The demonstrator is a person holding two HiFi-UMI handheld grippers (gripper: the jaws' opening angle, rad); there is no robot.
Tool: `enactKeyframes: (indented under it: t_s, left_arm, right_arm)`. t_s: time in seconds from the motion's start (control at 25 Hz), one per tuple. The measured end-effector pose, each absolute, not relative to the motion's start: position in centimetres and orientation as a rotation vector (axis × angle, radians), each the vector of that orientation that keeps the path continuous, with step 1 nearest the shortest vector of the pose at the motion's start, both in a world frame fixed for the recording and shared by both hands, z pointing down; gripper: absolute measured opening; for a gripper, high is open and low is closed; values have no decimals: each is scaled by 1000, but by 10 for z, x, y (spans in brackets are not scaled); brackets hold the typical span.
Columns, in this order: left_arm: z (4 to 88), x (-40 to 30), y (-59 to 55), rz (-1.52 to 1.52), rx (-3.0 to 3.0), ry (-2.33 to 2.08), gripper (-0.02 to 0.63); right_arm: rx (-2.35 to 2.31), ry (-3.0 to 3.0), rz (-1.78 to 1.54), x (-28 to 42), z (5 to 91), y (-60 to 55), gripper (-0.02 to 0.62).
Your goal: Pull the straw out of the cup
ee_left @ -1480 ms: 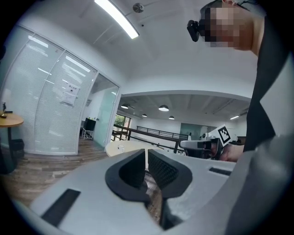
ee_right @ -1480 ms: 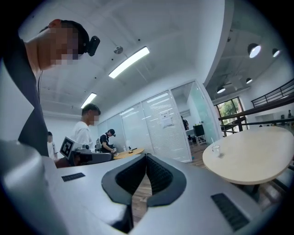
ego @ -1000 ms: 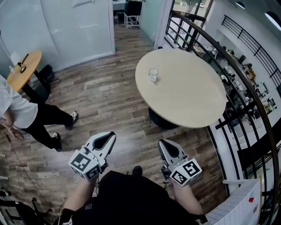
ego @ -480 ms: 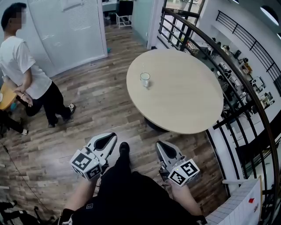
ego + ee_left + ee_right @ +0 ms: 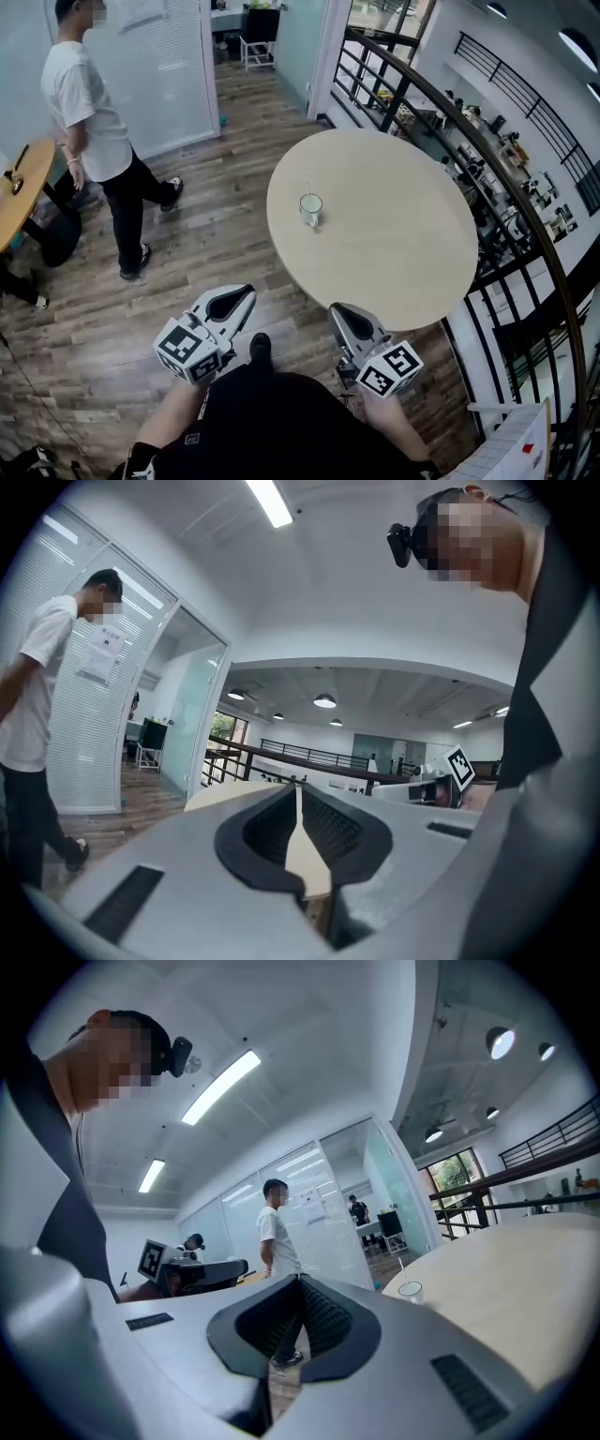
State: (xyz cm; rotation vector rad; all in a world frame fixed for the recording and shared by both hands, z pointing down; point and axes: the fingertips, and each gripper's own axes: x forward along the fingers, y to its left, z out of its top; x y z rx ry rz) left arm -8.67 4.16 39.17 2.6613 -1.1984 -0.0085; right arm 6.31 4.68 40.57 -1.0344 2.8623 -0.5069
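Glass cup (image 5: 310, 208) with straw (image 5: 401, 1265) stands far off on the round desk (image 5: 403, 234); your left tool (image 5: 244, 294) and right tool (image 5: 337, 310) are clenched, empty. Get close, brace cup, pinch straw.

Bright, even indoor light: a ceiling strip light (image 5: 220, 1087) and round downlights (image 5: 324, 701) burn white in the gripper views. The head view is sharp — the cup (image 5: 310, 208) reads crisp on the pale table (image 5: 403, 234), and the wood floor (image 5: 216, 187) carries a soft sheen. Straight lines bow toward its edges — both gripper views fade to black corners, their near foreground blurred.
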Motion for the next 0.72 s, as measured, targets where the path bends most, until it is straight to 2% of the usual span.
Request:
enactKeyframes:
  t_s: [0.36, 0.72]
  left_arm:
    - [395, -136, -61, -24, 2685, -1137, 25]
    - [407, -124, -146, 25, 2696, -1027, 25]
  right_arm:
    - [-1042, 2890, -549, 3, 404, -51, 23]
    - [-1154, 2833, -608, 14, 413, -130, 23]
